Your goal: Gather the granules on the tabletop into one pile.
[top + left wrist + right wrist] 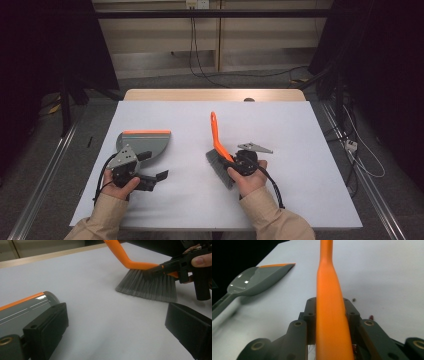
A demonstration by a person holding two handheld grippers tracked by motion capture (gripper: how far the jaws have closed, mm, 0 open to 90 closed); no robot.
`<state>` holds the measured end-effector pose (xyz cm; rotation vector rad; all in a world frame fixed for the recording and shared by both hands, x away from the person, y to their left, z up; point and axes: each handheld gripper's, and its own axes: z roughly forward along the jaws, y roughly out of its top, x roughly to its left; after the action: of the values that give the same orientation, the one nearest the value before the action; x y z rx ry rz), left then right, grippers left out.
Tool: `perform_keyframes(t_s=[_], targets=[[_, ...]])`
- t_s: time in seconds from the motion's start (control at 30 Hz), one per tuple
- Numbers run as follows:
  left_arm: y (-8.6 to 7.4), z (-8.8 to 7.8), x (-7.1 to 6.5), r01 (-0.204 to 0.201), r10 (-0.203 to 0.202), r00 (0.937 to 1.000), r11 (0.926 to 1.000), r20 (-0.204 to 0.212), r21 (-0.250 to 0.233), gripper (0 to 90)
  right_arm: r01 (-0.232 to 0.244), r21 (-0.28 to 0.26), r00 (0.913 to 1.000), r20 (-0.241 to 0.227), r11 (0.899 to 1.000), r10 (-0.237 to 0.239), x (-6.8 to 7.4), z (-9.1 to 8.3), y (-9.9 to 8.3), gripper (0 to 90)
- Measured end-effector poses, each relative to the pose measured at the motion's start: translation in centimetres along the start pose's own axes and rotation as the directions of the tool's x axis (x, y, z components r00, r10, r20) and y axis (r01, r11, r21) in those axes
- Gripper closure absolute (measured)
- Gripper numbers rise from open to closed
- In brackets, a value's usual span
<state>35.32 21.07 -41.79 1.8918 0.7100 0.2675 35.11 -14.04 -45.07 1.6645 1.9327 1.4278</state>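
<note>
A grey dustpan (145, 141) with an orange lip lies on the left half of the white table top (305, 190). My left gripper (152, 166) is just in front of it, open, with nothing between its jaws. In the left gripper view the dustpan (22, 310) touches or nearly touches the left jaw of the left gripper (117, 332). An orange-handled brush (218, 137) with grey bristles (147, 286) is near the middle of the table. My right gripper (234, 161) is shut on the handle just above the bristles. The handle (329, 302) runs up between the jaws of the right gripper (329, 317).
A wooden table edge (215, 94) shows beyond the white top. Rails (45, 175) run along the floor on both sides, and cables (200, 65) hang at the back wall. Two small specks (353, 300) lie on the table to the right of the brush handle.
</note>
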Motion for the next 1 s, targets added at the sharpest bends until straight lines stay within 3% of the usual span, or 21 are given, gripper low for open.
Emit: perform_keyframes(t_s=[0.17, 0.3, 0.43, 0.53, 0.6, 0.73, 0.8, 0.9, 1.0], targets=[[0.0, 0.1, 0.1, -0.002, 0.002, 1.0, 1.0, 0.001, 0.005, 4.7, -0.025, -0.024, 0.9985, -0.049, 0.999, 0.024, 0.2, -0.3, 0.7, 71.3], [0.0, 0.1, 0.1, -0.001, 0.001, 1.0, 1.0, 0.002, 0.005, 4.7, 0.0, -0.063, 0.9962, -0.087, 0.998, -0.006, 0.5, -0.7, 2.3, 71.3], [0.0, 0.0, 0.1, 0.002, -0.002, 1.0, 1.0, 0.004, 0.001, 4.7, 0.088, -0.085, 0.9924, -0.079, 0.992, -0.095, -0.1, -0.6, 4.2, 71.3], [0.0, 0.0, 0.2, -0.003, 0.003, 1.0, 1.0, 0.002, 0.006, 4.7, 0.149, -0.082, 0.9847, -0.079, 0.986, -0.155, -1.1, 0.0, 5.2, 71.4], [0.0, 0.1, 0.2, 0.005, -0.005, 1.0, 1.0, 0.004, 0.003, 4.7, 0.208, -0.077, 0.9734, -0.081, 0.975, -0.214, -1.8, 0.6, 5.6, 71.4], [0.0, 0.1, 0.3, 0.008, -0.008, 1.0, 1.0, 0.003, 0.003, 4.7, 0.285, -0.064, 0.9533, -0.085, 0.956, -0.29, -3.3, 1.9, 6.1, 71.4], [-0.1, 0.2, 0.3, 0.013, -0.013, 0.9999, 0.9999, 0.001, 0.003, 4.7, 0.339, -0.055, 0.9355, -0.087, 0.939, -0.342, -3.9, 2.5, 6.3, 71.4], [-0.1, 0.3, 0.4, 0.011, -0.011, 0.9999, 0.9999, 0.003, 0.008, 4.7, 0.418, -0.047, 0.902, -0.099, 0.907, -0.42, -4.6, 3.3, 6.7, 71.4], [-0.1, 0.4, 0.4, 0.012, -0.012, 0.9999, 0.9998, 0.0, 0.013, 4.7, 0.453, -0.046, 0.8819, -0.122, 0.89, -0.455, -5.4, 4.0, 6.9, 71.4]])
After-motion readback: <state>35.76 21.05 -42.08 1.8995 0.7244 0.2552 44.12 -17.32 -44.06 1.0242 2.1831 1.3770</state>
